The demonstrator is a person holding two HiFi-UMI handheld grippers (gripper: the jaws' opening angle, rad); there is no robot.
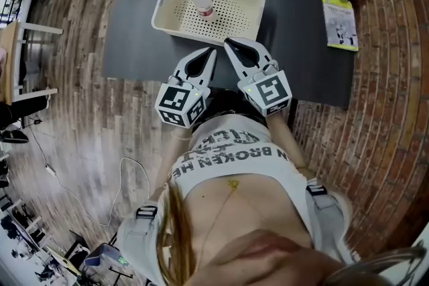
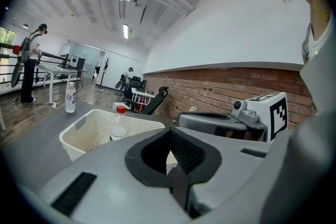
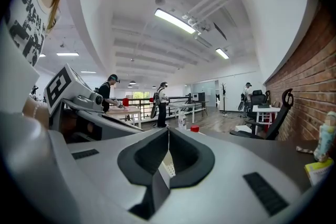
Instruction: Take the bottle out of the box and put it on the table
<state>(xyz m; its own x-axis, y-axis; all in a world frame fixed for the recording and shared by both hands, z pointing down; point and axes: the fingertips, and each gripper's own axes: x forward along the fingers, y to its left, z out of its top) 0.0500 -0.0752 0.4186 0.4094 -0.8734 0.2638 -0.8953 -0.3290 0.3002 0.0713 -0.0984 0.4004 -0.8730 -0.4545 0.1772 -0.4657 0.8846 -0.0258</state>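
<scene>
Now the red-capped bottle (image 1: 203,2) stands upright inside the box (image 1: 163,5), toward its far wall. Just short of the box's near wall, over the dark counter (image 1: 134,43), the left hand-held gripper (image 1: 213,50) and right hand-held gripper (image 1: 228,43) sit side by side, each with its jaws pressed together and nothing between them.

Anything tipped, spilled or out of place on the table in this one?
Nothing stands out. The bottle stands upright inside the box, and nothing on the table looks spilled or damaged.

Open-plan lab or office, brick wall (image 2: 220,86), desks (image 2: 58,67), office chairs (image 2: 156,101), ceiling strip lights (image 3: 176,21)
</scene>
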